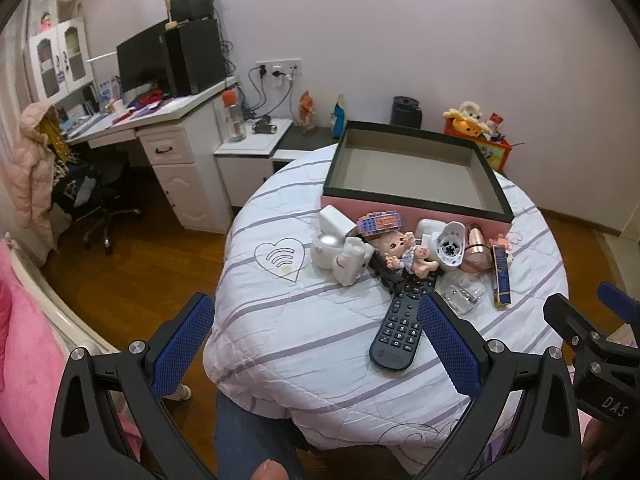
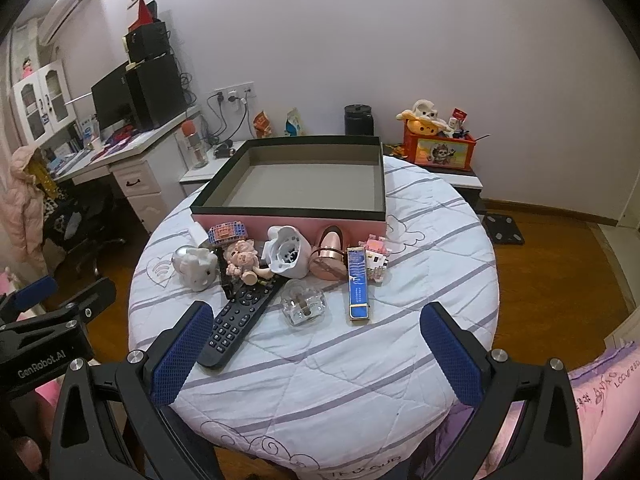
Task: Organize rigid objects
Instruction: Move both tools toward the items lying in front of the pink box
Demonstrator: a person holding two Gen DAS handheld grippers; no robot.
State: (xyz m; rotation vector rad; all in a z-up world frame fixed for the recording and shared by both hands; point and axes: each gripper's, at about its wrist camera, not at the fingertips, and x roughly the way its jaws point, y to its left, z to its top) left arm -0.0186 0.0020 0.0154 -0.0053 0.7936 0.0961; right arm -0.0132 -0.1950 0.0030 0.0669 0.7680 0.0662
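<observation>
An empty pink box with a dark rim (image 1: 416,196) (image 2: 296,210) stands at the back of a round table with a striped white cloth (image 1: 304,344) (image 2: 320,360). In front of it lies a row of small objects: a white astronaut figure (image 1: 340,252) (image 2: 196,266), a doll (image 1: 404,254) (image 2: 242,260), a black remote (image 1: 400,328) (image 2: 236,324), a white fan-like part (image 1: 450,246) (image 2: 288,256), a clear glass bottle (image 1: 464,298) (image 2: 302,306), a blue and gold slim box (image 1: 501,276) (image 2: 357,284). My left gripper (image 1: 316,344) and right gripper (image 2: 318,354) are open and empty above the table's near edge.
A white desk with monitor and speakers (image 1: 168,80) (image 2: 132,100) stands at the left with an office chair (image 1: 96,196). A toy box (image 2: 438,148) sits behind the table on the right. A pink bed (image 1: 24,352) lies at the left. The floor is wood.
</observation>
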